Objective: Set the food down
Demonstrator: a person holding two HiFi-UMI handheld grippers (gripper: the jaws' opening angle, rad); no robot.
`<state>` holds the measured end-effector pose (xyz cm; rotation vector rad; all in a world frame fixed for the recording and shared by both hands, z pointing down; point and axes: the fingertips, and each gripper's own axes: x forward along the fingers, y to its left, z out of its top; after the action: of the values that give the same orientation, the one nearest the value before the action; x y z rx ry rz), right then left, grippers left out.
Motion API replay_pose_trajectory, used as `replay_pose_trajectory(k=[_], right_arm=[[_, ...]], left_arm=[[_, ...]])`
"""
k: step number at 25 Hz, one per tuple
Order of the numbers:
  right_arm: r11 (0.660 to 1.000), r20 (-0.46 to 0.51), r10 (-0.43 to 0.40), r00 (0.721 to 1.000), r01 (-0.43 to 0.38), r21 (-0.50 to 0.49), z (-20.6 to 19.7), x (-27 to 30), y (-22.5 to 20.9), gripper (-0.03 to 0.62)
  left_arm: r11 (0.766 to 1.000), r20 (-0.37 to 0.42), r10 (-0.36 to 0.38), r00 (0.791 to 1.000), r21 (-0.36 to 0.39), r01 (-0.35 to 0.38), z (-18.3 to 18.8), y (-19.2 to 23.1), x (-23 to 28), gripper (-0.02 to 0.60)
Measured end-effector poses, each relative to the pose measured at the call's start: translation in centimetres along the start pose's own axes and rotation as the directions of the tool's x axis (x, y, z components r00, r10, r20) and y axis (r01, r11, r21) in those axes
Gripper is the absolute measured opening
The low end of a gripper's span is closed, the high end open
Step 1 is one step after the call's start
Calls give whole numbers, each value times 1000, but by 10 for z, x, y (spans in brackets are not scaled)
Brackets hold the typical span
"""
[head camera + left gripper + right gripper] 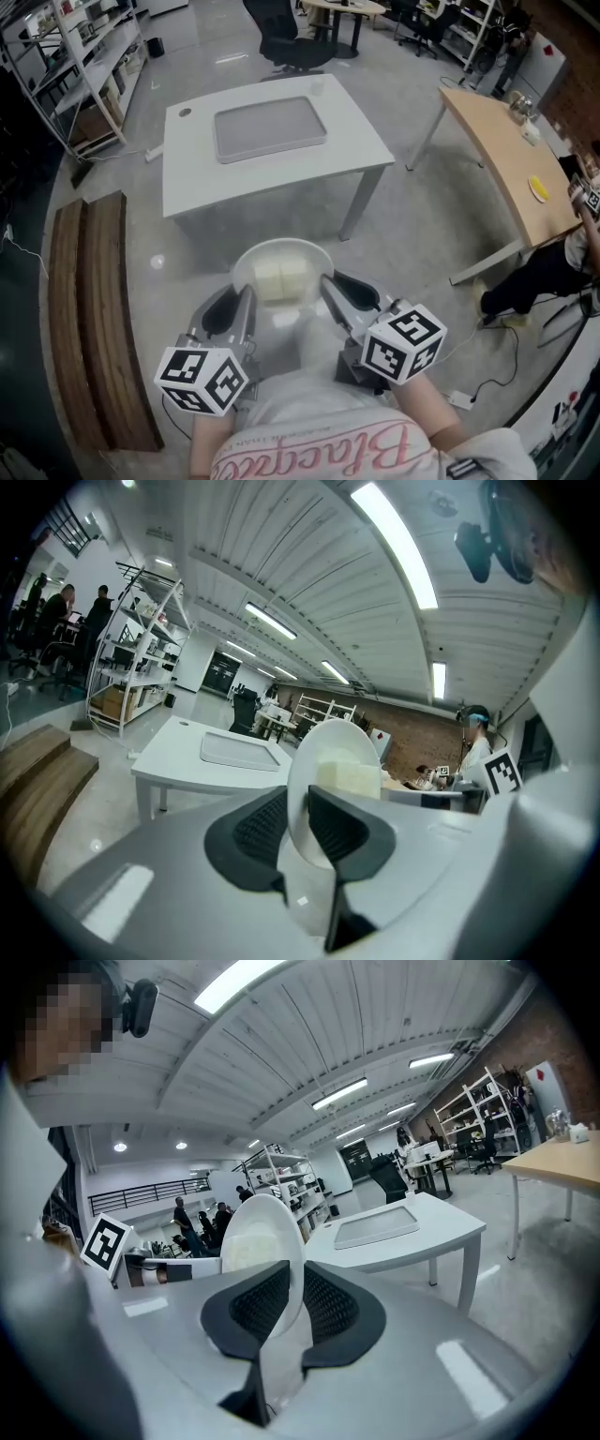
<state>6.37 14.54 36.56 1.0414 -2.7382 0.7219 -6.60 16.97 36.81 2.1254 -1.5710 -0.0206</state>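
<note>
A white plate (281,258) with pale blocks of food (279,278) hangs in the air in front of me, held from both sides. My left gripper (246,305) is shut on its left rim and my right gripper (326,292) on its right rim. In the left gripper view the plate (323,789) stands edge-on between the black pads, with the food (349,775) on its right face. The right gripper view shows the plate (267,1251) pinched the same way. A white table (187,178) with a grey tray (269,128) stands ahead.
A wooden bench (94,309) runs along my left. A wooden desk (502,159) stands at the right with a seated person (544,272) beside it. Shelving (84,66) lines the far left, and an office chair (286,42) stands beyond the table.
</note>
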Motion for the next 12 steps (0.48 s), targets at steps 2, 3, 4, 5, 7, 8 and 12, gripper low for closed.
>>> replay_pose_trajectory(k=[2, 3, 4, 5, 7, 8, 12], right_arm=[[1000, -7, 4, 1000, -4, 9, 5, 10, -5, 49], [1000, -10, 7, 1000, -7, 14, 8, 15, -7, 49], [1000, -14, 10, 1000, -10, 17, 11, 19, -10, 49], [1000, -17, 13, 1000, -13, 18, 15, 24, -14, 49], [1000, -18, 19, 1000, -19, 18, 25, 33, -21, 49], [1000, -18, 22, 1000, -22, 16, 30, 38, -24, 49], [1000, -20, 26, 999, -26, 10, 50, 59, -39, 49]], left_arm=[[1000, -7, 6, 1000, -1, -6, 6, 6, 8, 70], [1000, -10, 10, 1000, 0, -10, 9, 9, 13, 70], [1000, -12, 14, 1000, 1, -14, 13, 11, 18, 71], [1000, -13, 17, 1000, 3, -17, 17, 12, 23, 70], [1000, -13, 22, 1000, 2, -22, 25, 15, 33, 69], [1000, -12, 24, 1000, 0, -25, 29, 17, 39, 69], [999, -3, 33, 999, -3, -33, 47, 26, 64, 71]])
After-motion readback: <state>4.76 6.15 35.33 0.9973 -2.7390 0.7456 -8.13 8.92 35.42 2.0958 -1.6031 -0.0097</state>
